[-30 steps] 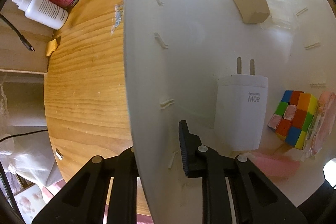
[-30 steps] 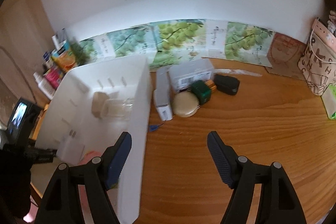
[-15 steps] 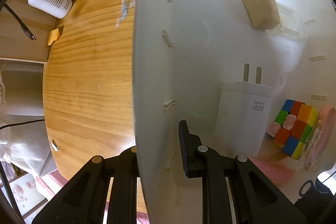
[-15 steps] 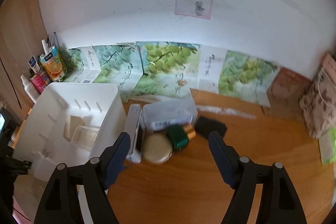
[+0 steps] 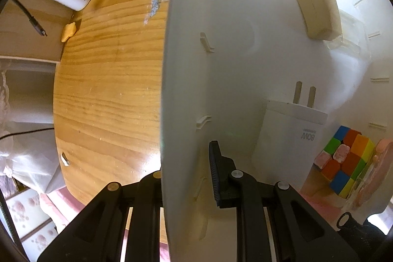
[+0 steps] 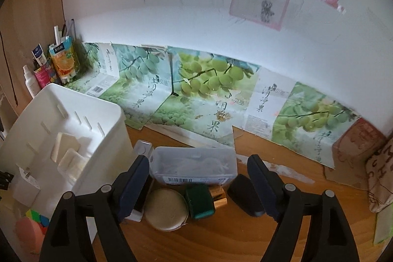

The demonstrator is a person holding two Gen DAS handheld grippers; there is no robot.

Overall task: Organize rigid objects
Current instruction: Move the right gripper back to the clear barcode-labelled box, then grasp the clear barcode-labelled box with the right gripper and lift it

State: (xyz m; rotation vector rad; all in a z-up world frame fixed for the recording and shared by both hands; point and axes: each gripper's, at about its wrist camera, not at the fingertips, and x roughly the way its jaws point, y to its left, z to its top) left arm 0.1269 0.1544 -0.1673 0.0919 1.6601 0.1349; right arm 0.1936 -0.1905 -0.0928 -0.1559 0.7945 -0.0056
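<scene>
On the wooden table [image 5: 103, 95], the white bin [image 5: 186, 65] is being gripped at its wall by the clenched left gripper [image 5: 189, 178]; only that view shows the charger [image 5: 289, 136] and cube [image 5: 343, 163] inside. Beside it, the clear box [image 6: 194, 165] is being framed, untouched, by the opening right gripper [image 6: 196, 178].

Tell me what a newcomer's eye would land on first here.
The white bin fills the left wrist view, the left gripper clamped on its wall, with a charger and colourful cube inside. In the right wrist view the right gripper, opening, frames a clear box before grape posters.
</scene>
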